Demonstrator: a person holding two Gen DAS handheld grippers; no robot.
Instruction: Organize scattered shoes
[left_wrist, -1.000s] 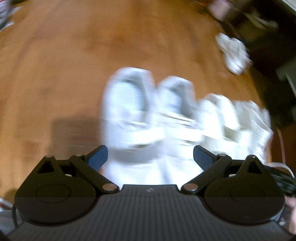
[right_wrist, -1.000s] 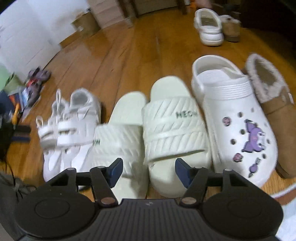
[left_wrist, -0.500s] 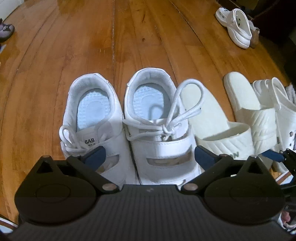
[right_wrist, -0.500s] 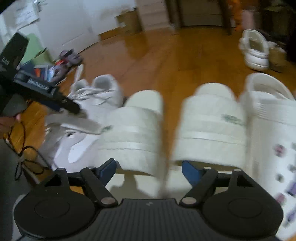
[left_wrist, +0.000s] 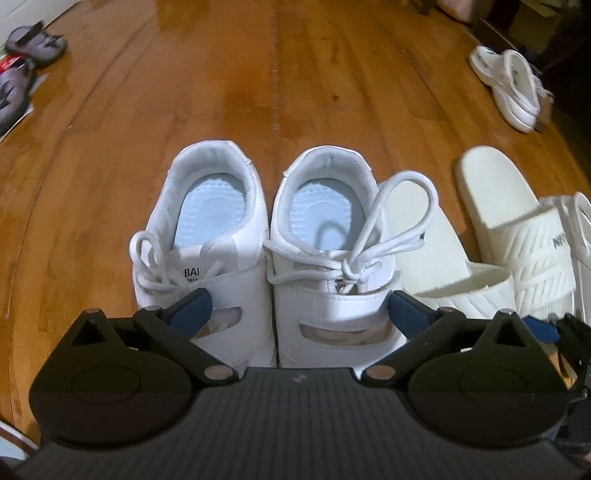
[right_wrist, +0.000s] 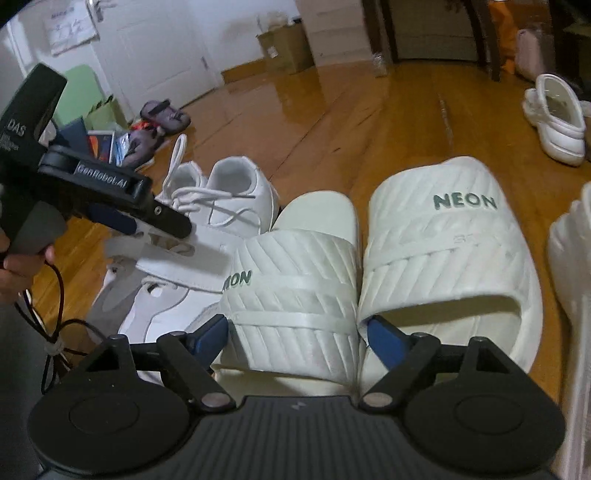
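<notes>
Two white sneakers, the left one (left_wrist: 207, 229) and the right one (left_wrist: 325, 240), stand side by side on the wood floor. My left gripper (left_wrist: 299, 310) hovers open just above their front straps, pointing steeply down, with the right sneaker between its fingers. A pair of cream slides lies to their right. The left slide (right_wrist: 295, 280) sits toe-first between the blue pads of my right gripper (right_wrist: 295, 338), which is open around it. The pads do not visibly press on it. The right slide (right_wrist: 443, 240), marked NEON, lies just outside the right pad. The sneakers (right_wrist: 229, 199) also show there.
A white clog (right_wrist: 572, 277) lies right of the slides. A second white clog (left_wrist: 509, 85) lies far off on the floor. Purple sandals (left_wrist: 33, 48) and clutter are at far left. A hand (right_wrist: 14, 266) holds the left tool. A cardboard box (right_wrist: 284, 48) stands by the wall.
My left gripper has tipped down and come closer over the sneakers. My right gripper has shifted left from in front of the NEON slide to straddle the other slide, its jaws a little wider.
</notes>
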